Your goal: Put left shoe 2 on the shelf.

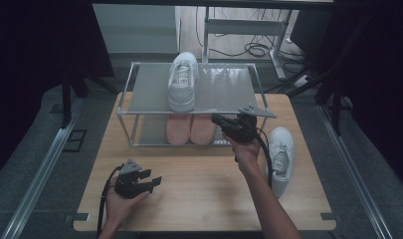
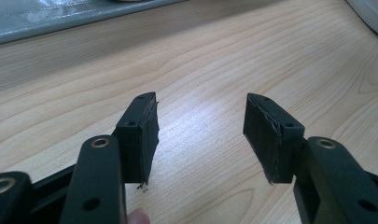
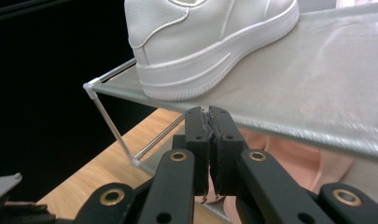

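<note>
Two-tier shoe rack [image 1: 134, 107] stands at the far middle of the surface [image 1: 199, 189]; one white sneaker [image 1: 183, 79] sits on its top shelf with the heel toward the near edge, and a pair of pink shoes [image 1: 190, 129] lies on the lower shelf. The matching second white sneaker [image 1: 280, 157] lies on the surface at the right, just beside the person's right forearm, toe pointing near. Right tool [image 1: 220, 120] hangs at the near edge of the top shelf; in the right gripper view its jaws stand all but together with nothing between them [image 3: 209, 126], just below the heel of the shelved sneaker [image 3: 200, 42]. Left tool [image 1: 151, 177] rests low at the near left, jaws wide apart and empty over bare wood [image 2: 200, 135]. Judgement: the work in hand is shelving the pair, and the loose sneaker on the right is the next thing to fetch. To do it well, draw the right tool back clear of the shelf rim before turning, so the shelved shoe is not nudged off. Spread the jaws fully before descending. Take the loose sneaker across the collar or heel, where the upper is firm. Set it beside its mate, to the right of it, heel flush with the near edge
</note>
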The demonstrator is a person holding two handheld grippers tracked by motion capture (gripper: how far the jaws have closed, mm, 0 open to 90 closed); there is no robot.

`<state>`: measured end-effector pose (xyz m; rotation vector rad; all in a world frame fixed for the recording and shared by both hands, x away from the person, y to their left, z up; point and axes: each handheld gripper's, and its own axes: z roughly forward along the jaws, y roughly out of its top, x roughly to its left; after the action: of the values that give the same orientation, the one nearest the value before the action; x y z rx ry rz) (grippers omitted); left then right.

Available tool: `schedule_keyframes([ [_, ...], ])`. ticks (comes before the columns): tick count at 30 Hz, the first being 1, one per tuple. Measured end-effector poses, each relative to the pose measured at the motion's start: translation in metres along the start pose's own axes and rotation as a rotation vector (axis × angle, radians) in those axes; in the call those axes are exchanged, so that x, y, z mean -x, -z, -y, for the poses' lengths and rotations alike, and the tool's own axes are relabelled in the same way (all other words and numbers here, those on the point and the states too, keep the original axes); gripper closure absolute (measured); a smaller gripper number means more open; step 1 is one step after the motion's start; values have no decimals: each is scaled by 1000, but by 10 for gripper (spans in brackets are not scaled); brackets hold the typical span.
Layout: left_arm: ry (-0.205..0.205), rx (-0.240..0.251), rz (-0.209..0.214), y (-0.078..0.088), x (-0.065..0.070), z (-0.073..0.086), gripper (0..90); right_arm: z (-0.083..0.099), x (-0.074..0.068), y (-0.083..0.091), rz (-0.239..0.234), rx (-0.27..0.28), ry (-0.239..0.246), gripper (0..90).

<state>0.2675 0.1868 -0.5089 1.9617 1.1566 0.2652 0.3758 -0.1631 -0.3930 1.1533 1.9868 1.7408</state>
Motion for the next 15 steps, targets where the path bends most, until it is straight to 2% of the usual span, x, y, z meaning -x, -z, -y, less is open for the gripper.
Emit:
schedule_keyframes([
  [8, 2, 0, -3, 1, -2, 0, 452, 19, 5, 27, 10, 9, 20, 827],
  [15, 3, -2, -3, 0, -2, 0, 452, 46, 14, 46, 14, -16, -4, 813],
])
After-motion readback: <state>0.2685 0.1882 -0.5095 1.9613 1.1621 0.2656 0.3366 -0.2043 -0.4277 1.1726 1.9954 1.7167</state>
